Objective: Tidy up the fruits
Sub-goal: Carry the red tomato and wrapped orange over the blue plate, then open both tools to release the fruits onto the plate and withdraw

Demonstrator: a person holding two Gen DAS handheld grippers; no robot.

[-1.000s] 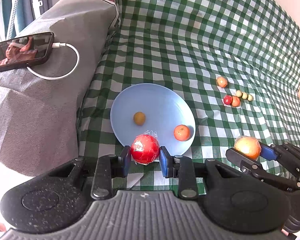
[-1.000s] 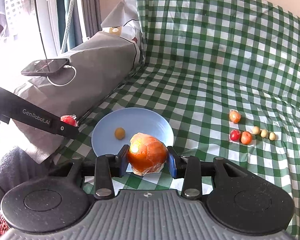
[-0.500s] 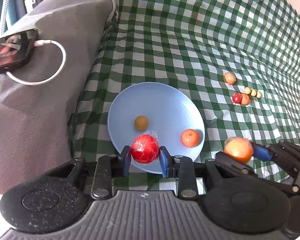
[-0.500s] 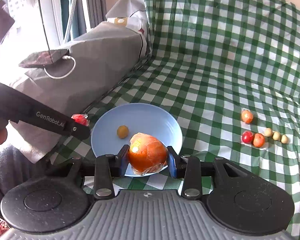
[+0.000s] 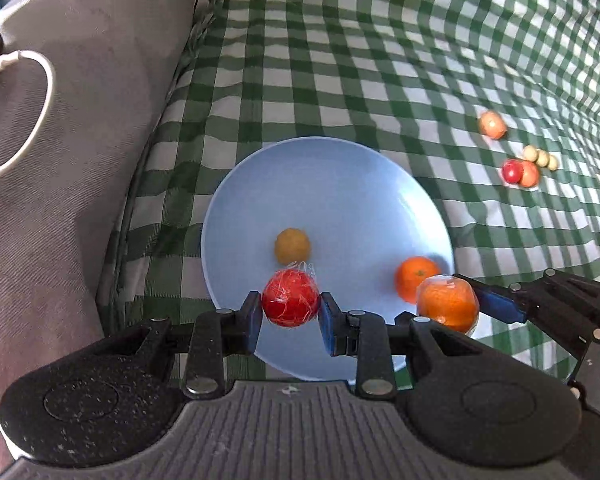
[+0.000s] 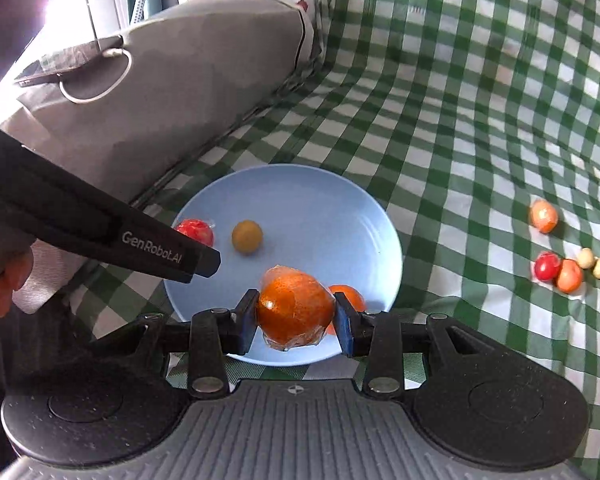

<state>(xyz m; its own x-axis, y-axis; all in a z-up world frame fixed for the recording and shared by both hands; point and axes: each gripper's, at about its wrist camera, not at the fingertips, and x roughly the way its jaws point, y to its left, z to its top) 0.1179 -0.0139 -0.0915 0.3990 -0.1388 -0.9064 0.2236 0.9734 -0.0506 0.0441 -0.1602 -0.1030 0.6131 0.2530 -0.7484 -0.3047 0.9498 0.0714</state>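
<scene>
My left gripper [image 5: 290, 314] is shut on a plastic-wrapped red apple [image 5: 290, 298], held over the near part of the blue plate [image 5: 340, 192]. My right gripper [image 6: 296, 322] is shut on a plastic-wrapped orange [image 6: 294, 308], held over the plate's [image 6: 308, 200] near edge. It also shows in the left wrist view [image 5: 448, 304]. On the plate lie a small yellow-brown fruit [image 5: 292, 245] and a tangerine [image 5: 414, 280]. Several small fruits [image 5: 520, 170] lie on the checked cloth to the right, and show in the right wrist view [image 6: 560, 272] too.
A grey cushion [image 5: 80, 140] lies left of the plate, with a phone [image 6: 64, 64] and a white cable [image 5: 36, 120] on it. The green checked cloth [image 5: 380, 60] covers the surface and rises at the back.
Both grippers have moved forward over the plate with their fruits. The wrapped orange now hangs over the plate's near right edge, beside the tangerine.
</scene>
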